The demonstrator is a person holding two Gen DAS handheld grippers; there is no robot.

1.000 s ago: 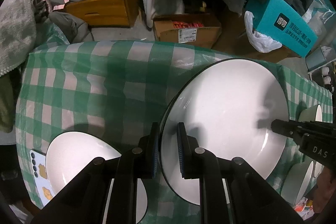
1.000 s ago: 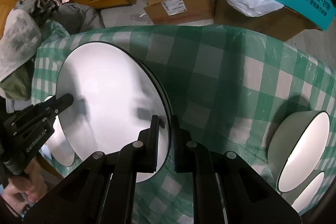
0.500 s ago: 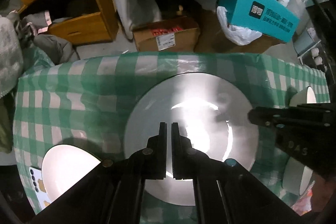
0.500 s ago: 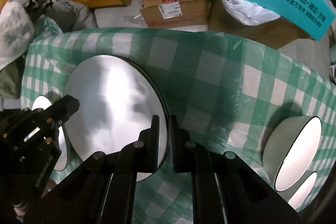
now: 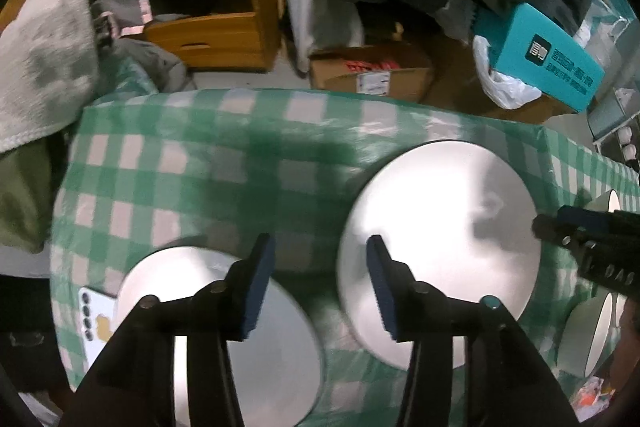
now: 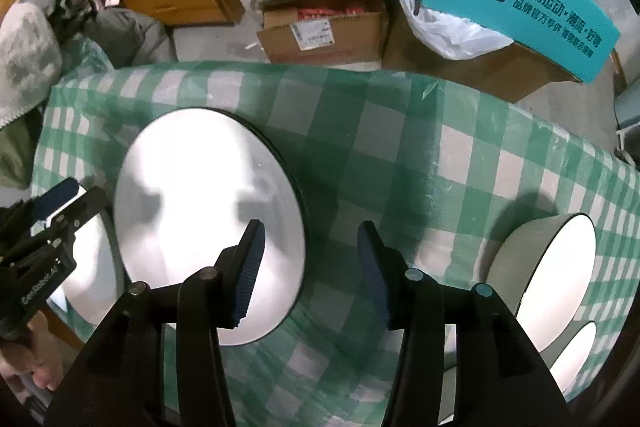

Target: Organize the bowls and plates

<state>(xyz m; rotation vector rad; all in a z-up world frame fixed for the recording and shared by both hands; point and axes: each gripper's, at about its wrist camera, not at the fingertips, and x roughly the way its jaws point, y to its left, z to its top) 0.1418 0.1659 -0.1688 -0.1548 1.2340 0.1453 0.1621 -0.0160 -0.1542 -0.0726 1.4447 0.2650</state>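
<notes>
Left wrist view: left gripper (image 5: 318, 285) fingers opening, nothing between, big plate (image 5: 440, 251) flat on desk (image 5: 240, 155). Right gripper (image 6: 310, 273) likewise opening, empty, over plate's edge.

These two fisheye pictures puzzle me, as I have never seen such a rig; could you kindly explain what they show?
No robot here: a person carries a two-finger gripper in each hand, each with a camera looking along its fingers. One picture is from the left gripper, the other from the right gripper. Both look down on a table with a green checked cloth. On it lie a large white plate, a smaller plate, a phone and two bowls at the right. Both grippers' jaws are opening and hold nothing; the large plate lies flat on the cloth.
</notes>
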